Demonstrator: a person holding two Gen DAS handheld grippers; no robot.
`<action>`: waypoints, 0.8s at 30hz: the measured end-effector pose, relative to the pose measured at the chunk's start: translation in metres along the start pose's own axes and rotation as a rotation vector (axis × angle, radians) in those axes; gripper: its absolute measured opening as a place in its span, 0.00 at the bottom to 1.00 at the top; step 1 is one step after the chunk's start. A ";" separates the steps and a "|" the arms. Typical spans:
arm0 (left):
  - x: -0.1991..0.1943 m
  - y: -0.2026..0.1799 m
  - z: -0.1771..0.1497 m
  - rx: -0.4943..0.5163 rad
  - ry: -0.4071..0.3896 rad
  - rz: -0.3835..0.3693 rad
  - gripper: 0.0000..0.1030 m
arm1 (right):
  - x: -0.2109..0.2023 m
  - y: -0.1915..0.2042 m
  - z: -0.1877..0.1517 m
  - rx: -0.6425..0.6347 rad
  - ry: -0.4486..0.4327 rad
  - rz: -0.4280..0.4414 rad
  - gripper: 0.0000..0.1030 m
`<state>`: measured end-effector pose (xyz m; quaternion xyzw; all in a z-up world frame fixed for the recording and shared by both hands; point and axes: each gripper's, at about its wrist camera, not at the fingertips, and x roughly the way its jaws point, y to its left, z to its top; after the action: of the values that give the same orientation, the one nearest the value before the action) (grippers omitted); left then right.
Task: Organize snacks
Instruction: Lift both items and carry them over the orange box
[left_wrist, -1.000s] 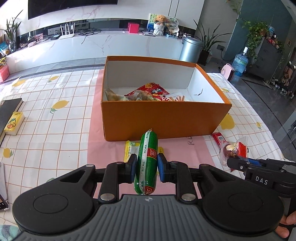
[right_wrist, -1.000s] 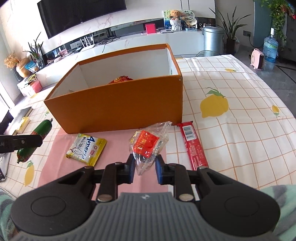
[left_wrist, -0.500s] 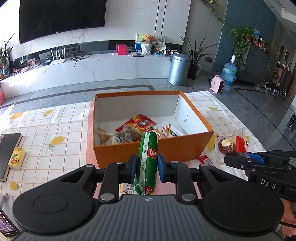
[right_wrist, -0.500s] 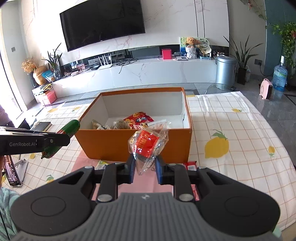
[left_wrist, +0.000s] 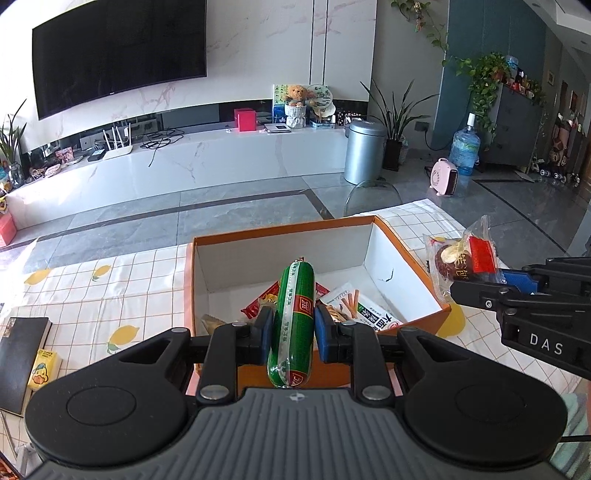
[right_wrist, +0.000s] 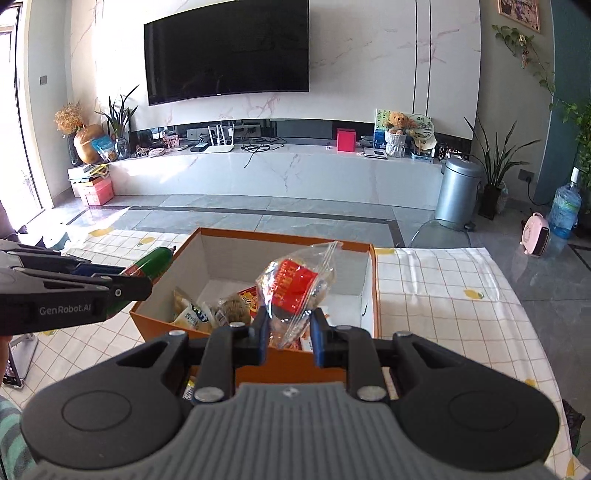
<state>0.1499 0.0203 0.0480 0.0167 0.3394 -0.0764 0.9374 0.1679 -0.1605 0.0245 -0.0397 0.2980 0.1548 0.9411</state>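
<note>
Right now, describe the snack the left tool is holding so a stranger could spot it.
Find the orange box on the lemon-print tablecloth. Just above its near edge, the left tool is shut on a green sausage: a plump tube with a red label, unlike the flat packets inside.

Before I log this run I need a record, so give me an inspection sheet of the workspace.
Surface: table under a lemon-print checked cloth.
Job's things: open orange box already holding several snack packets; green sausage; clear-wrapped snack bag.
Clutter: black book and yellow carton on the cloth.
Grippers: left tool shut on the sausage; right tool shut on the bag, both raised near the box.
Cables: loose wires on the TV counter.
Surroundings: wall TV, steel bin, water bottle.
</note>
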 end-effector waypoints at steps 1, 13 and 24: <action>0.003 0.002 0.002 0.000 0.000 0.002 0.25 | 0.004 0.000 0.003 -0.005 0.003 -0.001 0.19; 0.047 0.011 0.019 0.030 0.027 0.042 0.25 | 0.056 0.007 0.024 -0.065 0.057 -0.012 0.19; 0.096 0.028 0.019 0.005 0.116 0.029 0.25 | 0.131 0.010 0.032 -0.111 0.159 -0.020 0.18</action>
<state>0.2392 0.0339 0.0009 0.0284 0.3927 -0.0628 0.9171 0.2838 -0.1104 -0.0238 -0.1069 0.3623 0.1580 0.9123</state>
